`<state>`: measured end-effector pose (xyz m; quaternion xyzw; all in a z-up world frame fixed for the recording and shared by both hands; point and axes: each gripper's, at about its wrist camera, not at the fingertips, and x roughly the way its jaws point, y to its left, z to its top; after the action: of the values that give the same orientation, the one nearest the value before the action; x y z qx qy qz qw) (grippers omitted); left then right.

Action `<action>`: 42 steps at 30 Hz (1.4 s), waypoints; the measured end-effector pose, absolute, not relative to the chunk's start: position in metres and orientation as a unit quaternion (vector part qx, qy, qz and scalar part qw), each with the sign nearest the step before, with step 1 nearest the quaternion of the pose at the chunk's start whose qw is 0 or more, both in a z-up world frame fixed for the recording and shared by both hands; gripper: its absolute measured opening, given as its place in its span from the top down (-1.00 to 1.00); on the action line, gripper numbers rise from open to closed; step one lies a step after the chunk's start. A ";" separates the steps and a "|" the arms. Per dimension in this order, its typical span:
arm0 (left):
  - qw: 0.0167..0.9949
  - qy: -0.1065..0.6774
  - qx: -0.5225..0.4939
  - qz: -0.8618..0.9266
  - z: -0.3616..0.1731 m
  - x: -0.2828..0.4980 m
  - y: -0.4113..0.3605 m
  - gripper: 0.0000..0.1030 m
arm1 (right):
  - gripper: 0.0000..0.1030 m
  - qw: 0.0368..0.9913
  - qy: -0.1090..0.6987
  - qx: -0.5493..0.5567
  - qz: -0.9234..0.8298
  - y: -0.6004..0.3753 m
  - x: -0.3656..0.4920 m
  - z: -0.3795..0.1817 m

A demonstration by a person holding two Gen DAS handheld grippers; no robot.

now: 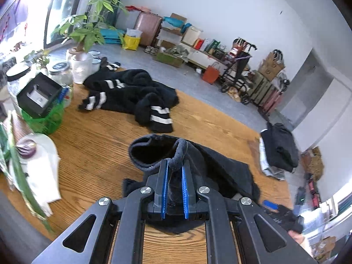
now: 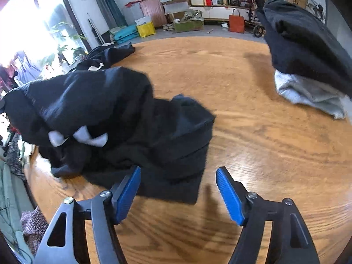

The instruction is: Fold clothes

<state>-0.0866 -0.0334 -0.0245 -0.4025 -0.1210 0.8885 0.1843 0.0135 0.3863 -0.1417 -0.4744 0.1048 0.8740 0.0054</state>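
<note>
Blue-padded left gripper (image 1: 175, 165) pinches the black garment's (image 1: 220, 167) ribbed hem above the wooden table (image 1: 92, 145); right gripper (image 2: 178, 176) gapes wide, empty, beside that garment.

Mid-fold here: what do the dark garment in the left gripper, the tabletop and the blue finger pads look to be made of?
Dark garment with ribbed cuff, pinched in the left gripper: looks like thick knit, probably fleecy cotton; matte, fuzzy, ribbed edge. Round tabletop: wood or wood veneer, with visible oak-like grain and a low sheen. Blue finger pads: likely rubber or soft plastic, with a ridged surface.
</note>
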 end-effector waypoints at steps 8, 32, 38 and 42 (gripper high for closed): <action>0.141 -0.096 -0.408 0.897 -0.031 -0.106 -0.050 0.78 | -0.45 -0.035 0.143 -0.492 0.858 0.383 -0.007 -0.149; 0.147 -0.074 -0.401 0.901 -0.004 -0.090 -0.070 0.78 | 0.75 0.043 0.113 -0.323 0.939 0.399 -0.002 -0.033; 0.168 -0.046 -0.505 0.845 -0.064 -0.099 -0.035 0.13 | 0.57 0.122 0.095 -0.320 0.935 0.419 0.004 -0.016; 0.187 -0.061 -0.548 0.813 -0.098 -0.109 -0.014 -0.08 | 0.05 0.128 0.083 -0.352 0.923 0.425 0.016 -0.035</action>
<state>-0.1085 -0.0144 -0.0980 -0.5478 -0.0609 0.8132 0.1866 0.0161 0.4246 -0.0350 -0.3523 0.0833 0.9234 0.1279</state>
